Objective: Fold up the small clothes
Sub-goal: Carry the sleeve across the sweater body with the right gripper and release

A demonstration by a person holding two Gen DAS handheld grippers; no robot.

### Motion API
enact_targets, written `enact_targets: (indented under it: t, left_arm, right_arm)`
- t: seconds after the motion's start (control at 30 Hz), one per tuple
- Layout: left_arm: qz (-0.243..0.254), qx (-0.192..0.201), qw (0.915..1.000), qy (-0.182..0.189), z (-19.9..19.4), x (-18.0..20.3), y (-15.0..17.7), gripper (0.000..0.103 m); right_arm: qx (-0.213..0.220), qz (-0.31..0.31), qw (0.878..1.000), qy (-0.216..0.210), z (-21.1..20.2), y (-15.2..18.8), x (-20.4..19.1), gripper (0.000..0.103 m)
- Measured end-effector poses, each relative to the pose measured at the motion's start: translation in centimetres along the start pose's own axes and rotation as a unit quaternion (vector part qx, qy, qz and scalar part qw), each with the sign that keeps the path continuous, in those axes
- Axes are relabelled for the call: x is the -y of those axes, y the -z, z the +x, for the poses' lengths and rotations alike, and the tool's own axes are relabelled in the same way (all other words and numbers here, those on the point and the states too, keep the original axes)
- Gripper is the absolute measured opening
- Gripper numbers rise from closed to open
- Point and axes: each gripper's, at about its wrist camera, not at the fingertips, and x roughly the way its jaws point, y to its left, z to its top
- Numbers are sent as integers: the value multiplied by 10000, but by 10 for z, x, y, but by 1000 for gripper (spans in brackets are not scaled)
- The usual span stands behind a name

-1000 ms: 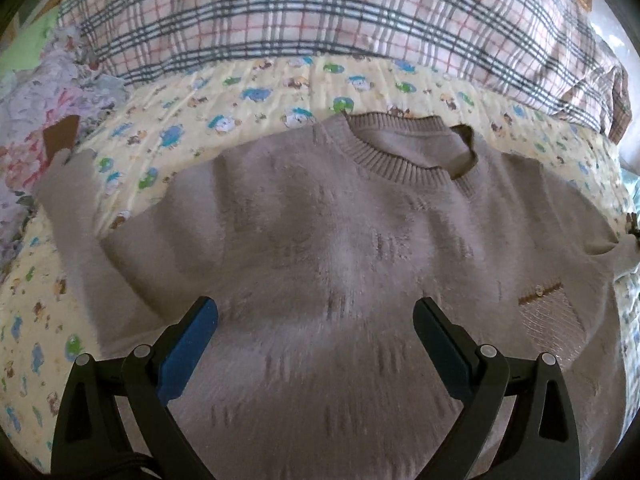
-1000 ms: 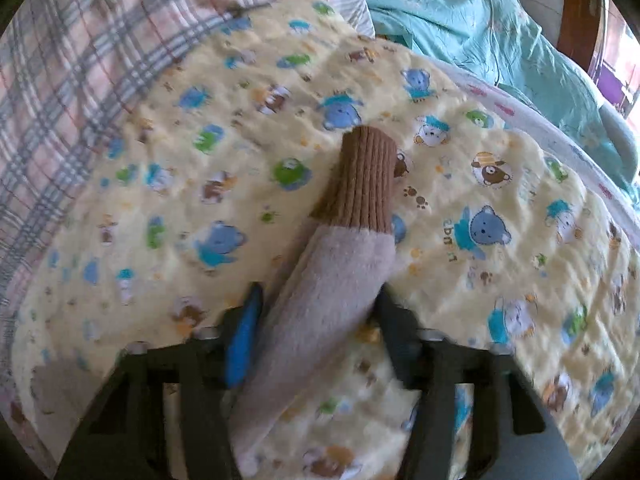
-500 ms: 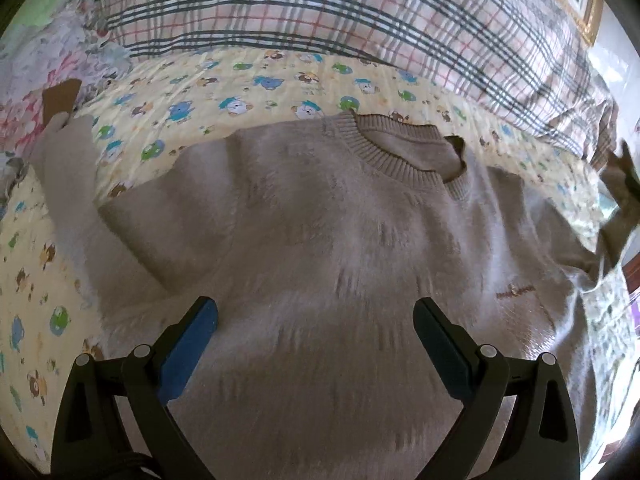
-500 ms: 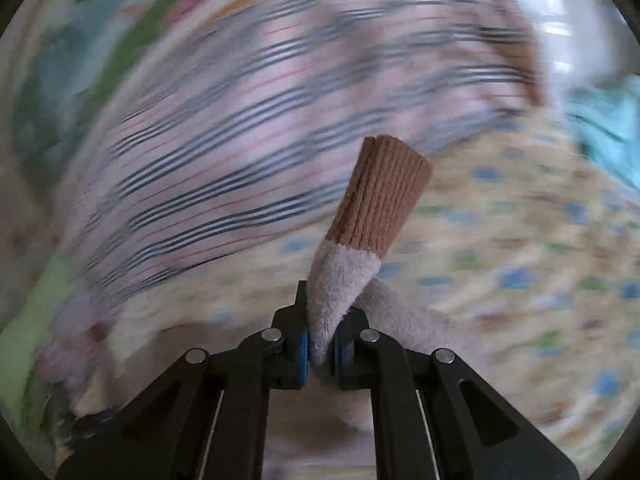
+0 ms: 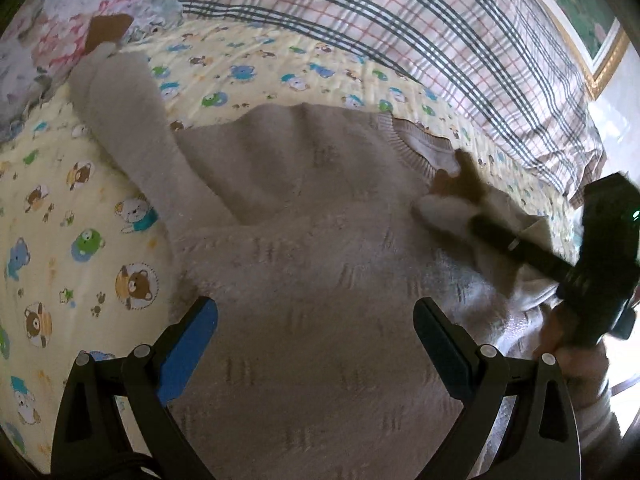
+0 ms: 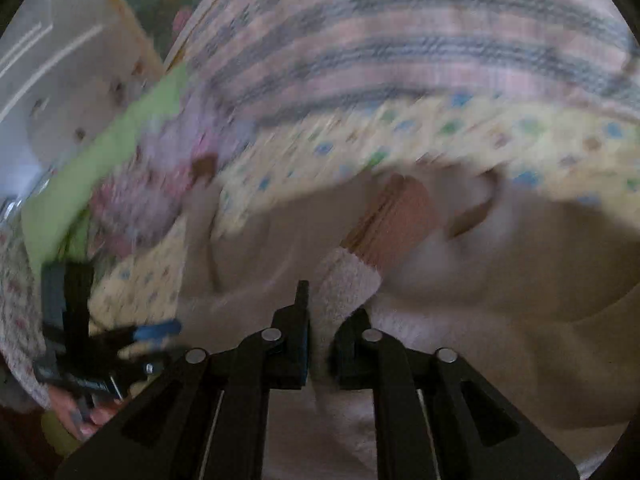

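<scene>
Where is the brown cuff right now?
Right wrist view, centre: the cuff juts from the right claw, over the sweater near its collar.

Home bedroom: bed with teddy-bear quilt, plaid blanket, framed picture.

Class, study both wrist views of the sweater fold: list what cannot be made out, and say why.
- Sweater hem: left wrist view, cut off by the bottom edge.
- Right sleeve beyond its brown cuff: right wrist view, motion blur.
- Floral cloth: left wrist view, at the frame's rim; what it is is unclear.
</scene>
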Motion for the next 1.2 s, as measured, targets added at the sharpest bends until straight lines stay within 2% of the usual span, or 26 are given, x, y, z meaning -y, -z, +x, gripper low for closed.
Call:
enact_targets:
  t: [0.1, 0.13, 0.23, 0.33, 0.43, 0.53, 0.67, 0.7, 0.73, 0.77, 0.8, 0.9, 0.93, 0.97, 1.0, 1.03, 1.1, 1.2]
  left_arm:
    - [-19, -45, 9999, 123, 2, 1, -2, 99]
    - [-17, -56, 9998, 174, 3, 3, -2, 99]
    - [-1, -155, 9992, 362, 11, 15, -6, 99]
    - [15, -305, 9979, 579, 24, 36, -10, 99]
    - [150, -354, 9972, 643, 37, 66, -17, 99]
    - [382, -350, 9976, 462, 52, 101, -25, 100]
    - [660, -611, 9959, -26, 89, 136, -37, 99]
    - [772, -629, 9946, -283, 101, 142, -40, 80]
    - [867, -652, 9936, -315, 107, 141, -40, 31]
    - [894, -748, 9930, -213, 111, 140, -41, 13]
    - [831, -715, 9939, -115, 107, 135, -41, 13]
    - [764, 53, 9970, 73, 62, 110, -33, 12]
    - [690, 121, 9975, 98, 55, 100, -30, 13]
    - [535, 81, 9984, 180, 51, 85, -28, 15]
    - [384, -24, 9988, 291, 52, 69, -24, 23]
    - [290, -127, 9989, 337, 53, 59, -22, 27]
    - [91, -246, 9990, 375, 55, 43, -18, 32]
    - [-202, -287, 9965, 759, 55, 29, -16, 46]
  right_arm:
    - [-109, 107, 9999, -9, 5, 9, -2, 30]
    - [-56, 198, 9998, -48, 0, 12, 0, 38]
    - [230, 348, 9991, -114, -27, 16, 9, 52]
    - [469, 512, 9976, -17, -52, 23, 16, 57]
    - [849, 823, 9929, 124, -86, 36, 32, 57]
    - [1317, 1219, 9831, 354, -122, 50, 52, 58]
    - [1616, 1621, 9708, 711, -152, 65, 77, 61]
    - [1638, 1699, 9691, 723, -156, 66, 81, 63]
    - [1659, 1800, 9666, 753, -159, 68, 86, 65]
    - [1689, 1888, 9641, 792, -162, 69, 90, 65]
    - [1738, 1945, 9619, 816, -166, 70, 94, 65]
    - [1996, 1986, 9544, 992, -187, 74, 103, 65]
    - [2067, 1975, 9524, 1059, -193, 75, 105, 67]
    - [2123, 1974, 9497, 1181, -197, 76, 109, 69]
    - [2136, 1962, 9481, 1301, -199, 76, 112, 73]
    - [2120, 1941, 9466, 1457, -198, 74, 116, 75]
    - [1894, 2042, 9461, 1654, -191, 69, 123, 77]
    - [1569, 1966, 9522, 1733, -175, 60, 131, 77]
